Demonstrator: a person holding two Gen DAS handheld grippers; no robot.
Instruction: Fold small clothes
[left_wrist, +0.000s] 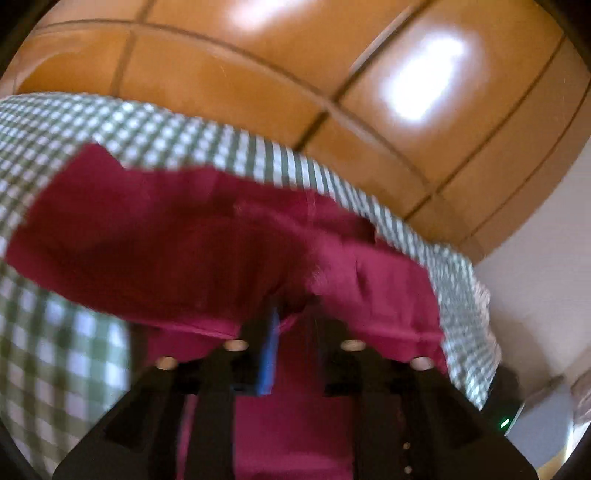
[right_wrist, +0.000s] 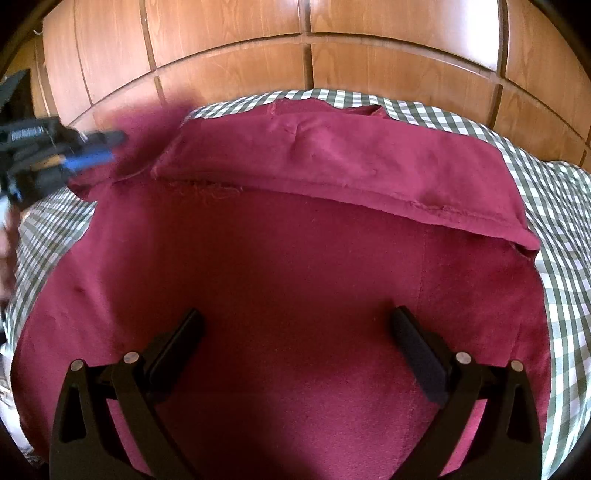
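A crimson cloth (right_wrist: 295, 258) lies spread on a green-and-white checked sheet (right_wrist: 565, 229), its far edge folded over into a band (right_wrist: 351, 158) with a frayed hem. My right gripper (right_wrist: 295, 314) stands wide open just over the middle of the cloth, nothing between its fingers. My left gripper (right_wrist: 107, 147) with blue pads is blurred at the cloth's far left corner, where the cloth smears upward. In the left wrist view the cloth (left_wrist: 166, 240) bunches around the left gripper (left_wrist: 295, 314). Its jaws stand a little apart with a fold of cloth in the gap.
Brown wooden cupboard panels (right_wrist: 229, 74) rise right behind the sheet's far edge. A white wall (left_wrist: 535, 288) shows to the right in the left wrist view. A hand (right_wrist: 7, 258) is blurred at the left edge of the right wrist view.
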